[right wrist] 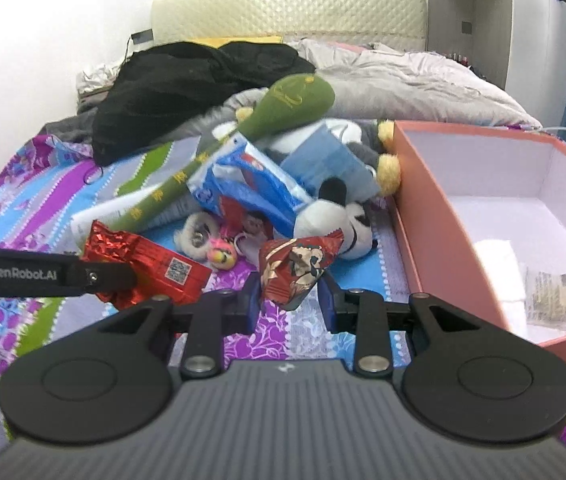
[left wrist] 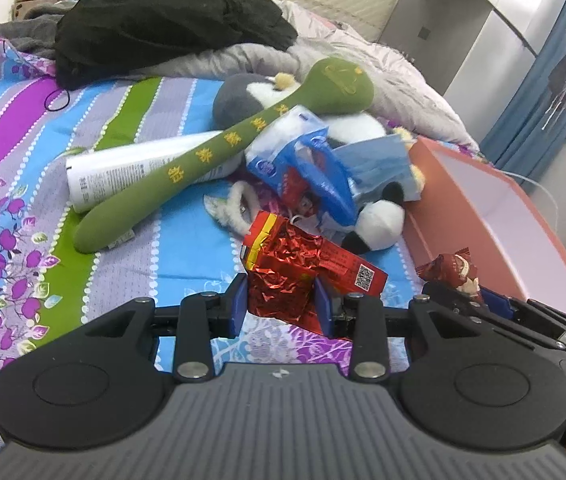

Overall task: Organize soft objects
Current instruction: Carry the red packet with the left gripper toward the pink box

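Note:
My left gripper [left wrist: 281, 304] is shut on a crinkled red foil packet [left wrist: 283, 276], held above the striped bedspread. In the right wrist view that same red foil packet [right wrist: 139, 264] shows at the left, behind the left gripper's black arm. My right gripper [right wrist: 289, 300] is shut on a dark red snack packet [right wrist: 297, 266] with a printed picture; the same snack packet [left wrist: 453, 270] appears at the right of the left wrist view. Behind both lies a pile: a long green plush [left wrist: 211, 156], a panda plush [right wrist: 343, 216], a blue plastic bag [right wrist: 243, 184] and a blue mask pack [right wrist: 323, 164].
A pink box [right wrist: 419, 208] with a white inside stands open at the right, holding a small clear packet [right wrist: 549, 298]. A white tube [left wrist: 131, 168] lies under the green plush. Black clothing [left wrist: 163, 16] and a grey quilt [right wrist: 423, 80] cover the far bed.

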A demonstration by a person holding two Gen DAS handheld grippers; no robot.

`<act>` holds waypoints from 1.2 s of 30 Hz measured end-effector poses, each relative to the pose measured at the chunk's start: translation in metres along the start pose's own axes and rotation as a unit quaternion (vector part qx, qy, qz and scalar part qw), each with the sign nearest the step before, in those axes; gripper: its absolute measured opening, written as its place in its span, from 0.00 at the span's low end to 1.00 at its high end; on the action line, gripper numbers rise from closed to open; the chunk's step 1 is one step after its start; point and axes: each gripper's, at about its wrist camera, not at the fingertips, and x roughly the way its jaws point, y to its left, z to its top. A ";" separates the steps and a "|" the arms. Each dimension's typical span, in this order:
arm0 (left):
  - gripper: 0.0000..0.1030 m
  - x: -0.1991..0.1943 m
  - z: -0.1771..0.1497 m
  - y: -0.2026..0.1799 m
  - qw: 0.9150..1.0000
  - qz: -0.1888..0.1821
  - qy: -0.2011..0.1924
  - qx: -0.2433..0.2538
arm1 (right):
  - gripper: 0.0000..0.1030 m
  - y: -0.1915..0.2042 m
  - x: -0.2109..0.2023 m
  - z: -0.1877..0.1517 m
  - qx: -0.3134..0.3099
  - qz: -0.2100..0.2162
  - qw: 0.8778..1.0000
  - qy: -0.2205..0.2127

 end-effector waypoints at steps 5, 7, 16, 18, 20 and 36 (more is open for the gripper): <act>0.39 -0.019 0.008 -0.011 1.000 -0.010 0.005 0.007 | 0.33 0.000 -0.025 0.008 0.009 0.009 1.000 -0.005; 0.39 -0.028 0.011 -0.017 1.000 -0.011 0.001 0.014 | 0.33 -0.001 -0.036 0.012 0.011 0.014 1.000 -0.008; 0.39 -0.064 0.012 -0.050 0.999 -0.022 -0.025 0.024 | 0.33 -0.015 -0.088 0.014 0.000 0.017 0.999 -0.033; 0.39 -0.069 0.008 -0.060 0.999 -0.029 -0.025 0.029 | 0.33 -0.020 -0.099 0.014 0.003 0.017 0.999 -0.040; 0.39 -0.073 0.004 -0.070 0.999 -0.032 -0.024 0.033 | 0.33 -0.027 -0.106 0.015 0.009 0.016 0.999 -0.042; 0.39 -0.097 -0.027 -0.146 0.992 -0.094 -0.003 0.079 | 0.33 -0.079 -0.174 0.000 0.044 -0.031 0.997 -0.055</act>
